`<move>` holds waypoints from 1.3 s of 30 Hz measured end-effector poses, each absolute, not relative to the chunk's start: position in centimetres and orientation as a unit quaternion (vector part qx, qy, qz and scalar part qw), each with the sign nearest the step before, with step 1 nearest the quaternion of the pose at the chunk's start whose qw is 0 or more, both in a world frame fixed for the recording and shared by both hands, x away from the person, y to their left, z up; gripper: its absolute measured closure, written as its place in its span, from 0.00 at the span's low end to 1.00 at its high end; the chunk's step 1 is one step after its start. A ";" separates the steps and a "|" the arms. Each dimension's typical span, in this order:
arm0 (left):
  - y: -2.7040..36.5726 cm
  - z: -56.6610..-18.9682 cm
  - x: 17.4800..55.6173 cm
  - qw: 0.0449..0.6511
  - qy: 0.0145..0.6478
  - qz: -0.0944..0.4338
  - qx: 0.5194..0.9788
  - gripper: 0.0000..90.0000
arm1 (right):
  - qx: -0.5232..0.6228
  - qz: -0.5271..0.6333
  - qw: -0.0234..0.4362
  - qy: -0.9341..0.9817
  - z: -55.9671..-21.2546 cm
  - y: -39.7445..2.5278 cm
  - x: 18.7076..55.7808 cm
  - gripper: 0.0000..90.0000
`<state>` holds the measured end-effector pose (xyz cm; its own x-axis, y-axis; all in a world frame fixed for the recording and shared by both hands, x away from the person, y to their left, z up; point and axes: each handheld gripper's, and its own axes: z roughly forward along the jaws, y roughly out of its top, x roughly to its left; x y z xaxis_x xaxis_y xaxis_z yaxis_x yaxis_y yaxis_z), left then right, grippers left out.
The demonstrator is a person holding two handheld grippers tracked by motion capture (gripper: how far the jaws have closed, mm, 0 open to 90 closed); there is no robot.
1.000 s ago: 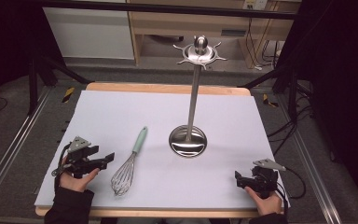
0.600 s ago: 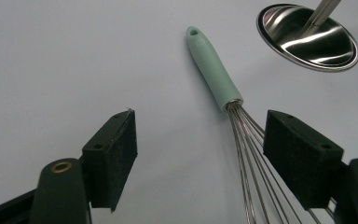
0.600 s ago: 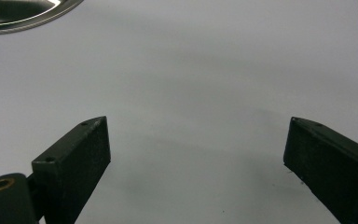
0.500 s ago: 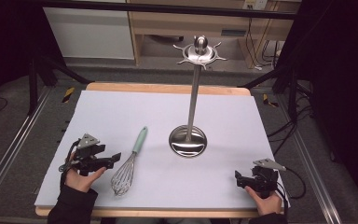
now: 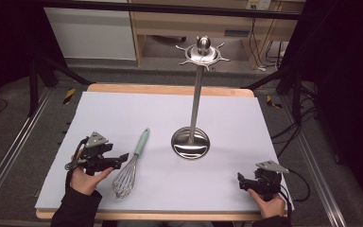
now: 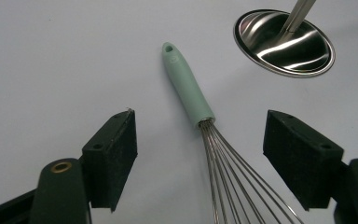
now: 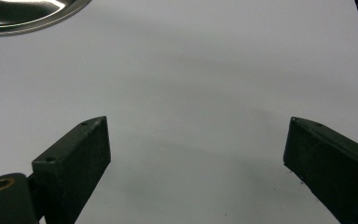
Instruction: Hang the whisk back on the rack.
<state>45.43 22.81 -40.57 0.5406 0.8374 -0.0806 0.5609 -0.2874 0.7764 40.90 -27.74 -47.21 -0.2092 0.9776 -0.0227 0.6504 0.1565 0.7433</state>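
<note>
My left gripper: black, grey plate | whisk: mint-green handle, silver wires | stand: shiny steel | table: plain white top, light wood edge | my sleeves: black

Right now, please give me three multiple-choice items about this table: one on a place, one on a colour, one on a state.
1. Where does the whisk lie?
A. left of the stand
B. right of the stand
C. on the stand's base

2. What colour is the whisk's handle?
A. red
B. pale green
C. black

3. How is the left gripper?
A. shut on the whisk
B. shut on nothing
C. open

Answers:
1. A, the high view shows it left of the stand.
2. B, clear in the left gripper view.
3. C, its jaws stand wide apart on either side of the wires, touching nothing.
</note>
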 end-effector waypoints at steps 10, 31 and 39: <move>20.9 -39.6 46.4 0.381 0.434 0.172 0.798 0.28 | 0.571 0.310 0.263 0.713 -47.2 -27.8 40.8 0.09; 18.7 -39.9 48.5 0.335 0.437 0.161 0.819 0.29 | 0.571 0.311 0.260 0.714 -47.2 -27.8 40.9 0.09; 18.2 -40.5 49.2 0.310 0.439 0.157 0.829 0.30 | 0.567 0.312 0.260 0.717 -47.2 -27.8 41.0 0.09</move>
